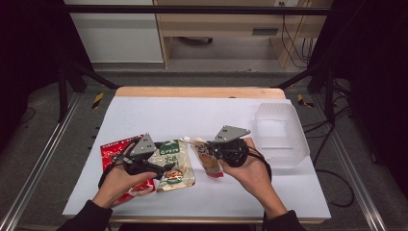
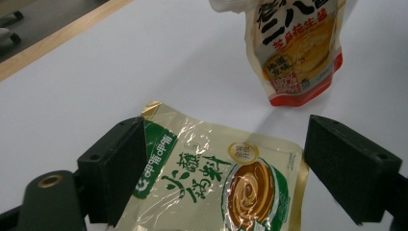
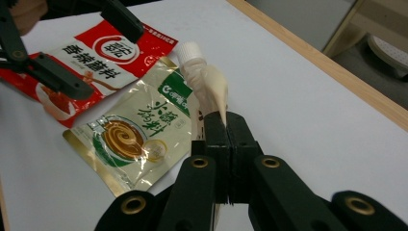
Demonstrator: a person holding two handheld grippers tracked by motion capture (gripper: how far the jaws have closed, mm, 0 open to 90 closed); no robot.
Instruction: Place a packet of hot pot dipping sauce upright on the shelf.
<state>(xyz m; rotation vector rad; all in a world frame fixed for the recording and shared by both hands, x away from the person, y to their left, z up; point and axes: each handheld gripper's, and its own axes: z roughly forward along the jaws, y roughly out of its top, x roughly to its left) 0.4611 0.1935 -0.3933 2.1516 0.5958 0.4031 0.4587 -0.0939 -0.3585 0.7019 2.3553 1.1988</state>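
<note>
White sheet (image 1: 159,113): covers table, everything sits on it
Right gripper (image 3: 225,126): clamped tight on spouted pouch (image 3: 207,86), lifted off sheet
Left gripper (image 2: 226,163): jaws wide apart, straddling green-label sachet (image 2: 211,185), not pinching
Red sachet (image 1: 118,149): flat, far left, next to green one
Clear tub (image 1: 281,132): right side

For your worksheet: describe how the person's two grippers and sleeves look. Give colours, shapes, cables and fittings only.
Both the left gripper and the right gripper are black, each topped by a grey three-cornered plate. Their jaws are blocky black pads on black links with brass-coloured rivets. A black cable trails from each gripper along the hand. The person wears dark sleeves.
</note>
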